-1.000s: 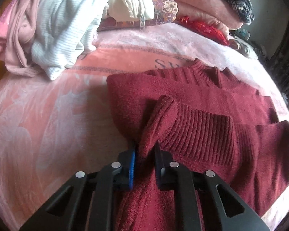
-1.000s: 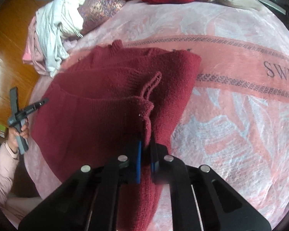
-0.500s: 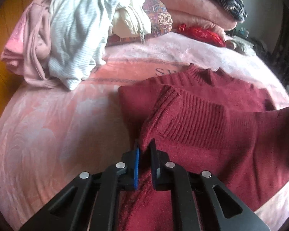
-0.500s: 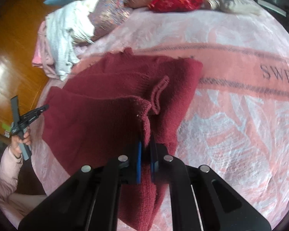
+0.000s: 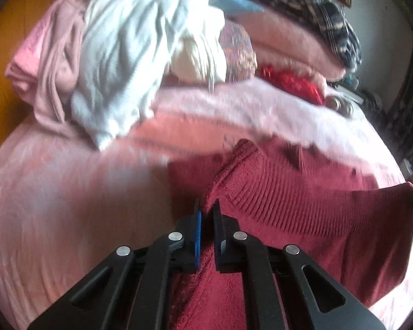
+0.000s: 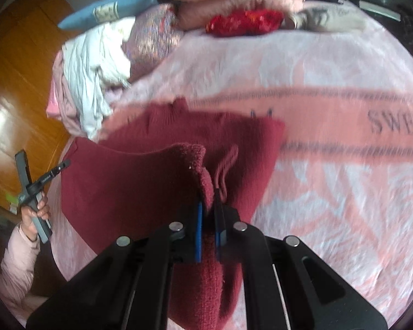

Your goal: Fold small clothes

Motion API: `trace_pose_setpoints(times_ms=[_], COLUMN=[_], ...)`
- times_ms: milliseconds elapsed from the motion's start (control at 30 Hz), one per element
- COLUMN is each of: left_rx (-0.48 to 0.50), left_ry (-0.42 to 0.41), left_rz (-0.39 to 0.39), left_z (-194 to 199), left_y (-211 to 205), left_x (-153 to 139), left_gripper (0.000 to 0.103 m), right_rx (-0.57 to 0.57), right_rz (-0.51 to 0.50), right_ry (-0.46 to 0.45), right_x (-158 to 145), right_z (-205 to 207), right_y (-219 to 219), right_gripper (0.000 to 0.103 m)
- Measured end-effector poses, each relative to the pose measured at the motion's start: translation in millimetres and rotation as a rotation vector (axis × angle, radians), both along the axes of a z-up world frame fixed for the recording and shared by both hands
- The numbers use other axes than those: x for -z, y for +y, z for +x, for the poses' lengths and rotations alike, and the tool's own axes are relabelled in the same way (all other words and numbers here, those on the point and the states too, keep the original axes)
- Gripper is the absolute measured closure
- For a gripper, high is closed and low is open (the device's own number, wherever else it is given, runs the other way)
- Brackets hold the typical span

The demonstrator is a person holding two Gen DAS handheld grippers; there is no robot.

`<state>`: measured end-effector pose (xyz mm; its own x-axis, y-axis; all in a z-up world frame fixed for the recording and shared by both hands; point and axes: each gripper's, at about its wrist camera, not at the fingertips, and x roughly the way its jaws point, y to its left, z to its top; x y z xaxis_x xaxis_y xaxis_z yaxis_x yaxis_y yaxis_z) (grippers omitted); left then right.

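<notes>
A pink bed carries the sweater; the left gripper has its jaws clamped on the ribbed hem, now lifted farther toward the clothes pile. Right view: right gripper jaws pinch the sweater edge, raised higher than before.

Left tool and right tool both clamped.

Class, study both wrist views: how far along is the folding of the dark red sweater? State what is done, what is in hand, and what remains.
Done: the red sweater lies on the pink blanket with a sleeve already folded in. In hand: the left gripper and right gripper each pinch a bottom corner, lifting the hem toward the collar. Left: laying the hem down and releasing. The unfolded clothes pile waits.
</notes>
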<state>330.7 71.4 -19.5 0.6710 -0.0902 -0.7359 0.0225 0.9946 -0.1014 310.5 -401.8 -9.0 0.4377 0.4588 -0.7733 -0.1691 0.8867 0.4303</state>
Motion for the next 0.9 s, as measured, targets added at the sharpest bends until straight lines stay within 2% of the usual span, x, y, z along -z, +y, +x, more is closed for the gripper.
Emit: trace_pose_setpoints(times_ms=[167,267,367,433,500,600,633,700,733,800,900], left_rx=[-0.041,-0.046,-0.053,-0.056,-0.059,-0.061,-0.059,-0.061,-0.061,-0.052,-0.030], left_ry=[-0.042,-0.038,0.066,0.143,0.197,0.200,0.206,0.224,0.227,0.249,0.328], left_rz=[0.020,0.077,0.089,0.134,0.183,0.200,0.193,0.169,0.157,0.108,0.084], left_z=[45.8,76.6,108.7,124.8,131.8,132.7,132.3,128.7,124.9,108.8,73.4], left_y=[-3.3,-10.1,-15.0,-22.0,-26.8,-26.9,-24.8,-17.1,-12.4,-1.8,13.3], left_x=[-15.6,-6.0,26.4,57.3,78.4,87.4,85.5,78.2,74.0,65.4,67.1], left_gripper=[0.096,0.096,0.096,0.094,0.087,0.080,0.078,0.062,0.059,0.045,0.039], right_rx=[0.088,0.155,0.204,0.223,0.234,0.239,0.239,0.232,0.231,0.200,0.119], right_rz=[-0.021,-0.014,-0.054,-0.080,-0.116,-0.118,-0.108,-0.110,-0.116,-0.110,-0.158], right_ry=[-0.044,-0.030,0.056,0.099,0.149,0.160,0.165,0.164,0.161,0.160,0.200], right_x=[-10.2,3.0,42.0,65.5,88.5,95.2,92.5,78.6,71.0,53.8,43.3], right_z=[41.5,75.0,104.4,113.5,119.1,118.6,116.8,109.2,103.5,84.6,45.3], right_y=[-3.1,-6.5,-6.3,-3.0,-0.6,-0.8,-2.2,-6.6,-8.4,-11.0,-4.1], right_gripper=[0.098,0.098,0.098,0.098,0.097,0.093,0.087,0.083,0.073,0.052,0.051])
